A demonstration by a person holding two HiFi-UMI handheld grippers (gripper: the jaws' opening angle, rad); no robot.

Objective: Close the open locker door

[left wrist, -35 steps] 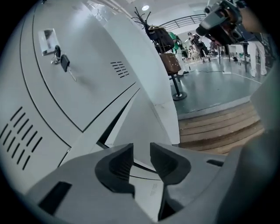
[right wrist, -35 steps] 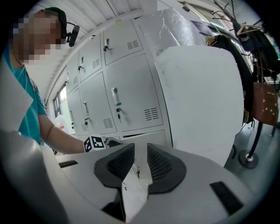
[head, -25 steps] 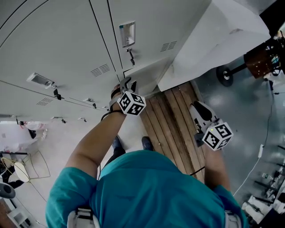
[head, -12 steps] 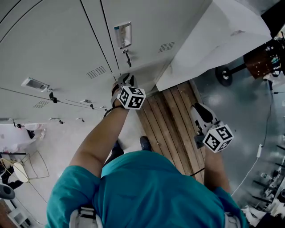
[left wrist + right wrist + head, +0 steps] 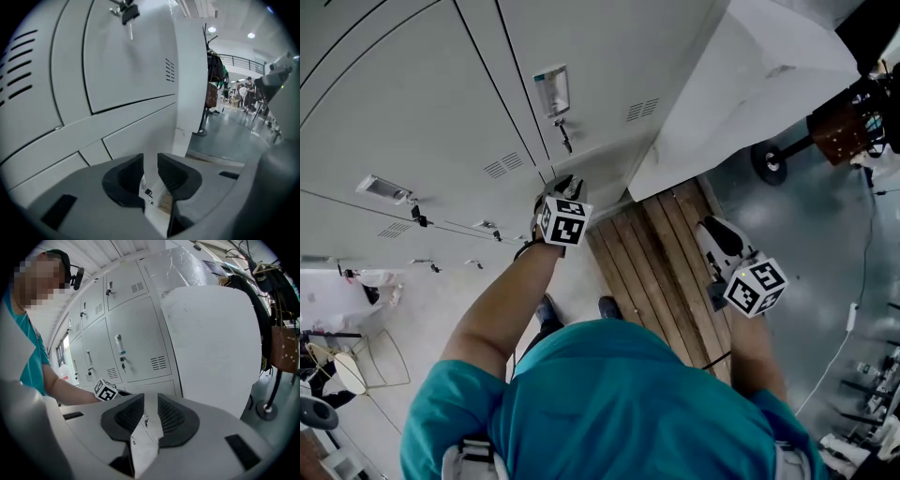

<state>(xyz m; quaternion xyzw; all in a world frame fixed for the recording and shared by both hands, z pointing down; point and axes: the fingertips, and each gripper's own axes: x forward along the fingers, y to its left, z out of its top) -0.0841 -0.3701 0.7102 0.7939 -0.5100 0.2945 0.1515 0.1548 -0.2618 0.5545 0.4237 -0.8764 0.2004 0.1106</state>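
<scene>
- Where the lockers (image 5: 441,84) fill the upper left of the head view, the left gripper (image 5: 570,185) sits at centre frame. Its tips are at the locker door (image 5: 598,161) of the lower row, but contact cannot be confirmed.
- In the left gripper view, the locker door takes up the centre of the frame, straight ahead of the jaws and below a slanting seam. It appears level with the neighbouring fronts. Whether it is latched cannot be told.
- Left gripper jaws: partly open with a narrow gap, having just been closing. Nothing stands between the pads, and only the gripper's own white body shows in the gap.
- A key (image 5: 127,16) hangs from the lock of the door above, at the top of the left gripper view. Vent slots (image 5: 169,70) lie to its lower right.
- The right gripper (image 5: 712,234) sits right of centre in the head view, over the wooden planks (image 5: 642,262) and well apart from the lockers. Its jaws stand a narrow gap apart and hold nothing.
- A large white panel (image 5: 750,84) stands beside the lockers in the upper right of the head view. It also fills the right half of the right gripper view.
- In the right gripper view, the left gripper's marker cube (image 5: 106,391) shows left of centre, on the end of the person's forearm (image 5: 70,392).
- The person's teal shirt (image 5: 609,403) covers the bottom of the head view.
</scene>
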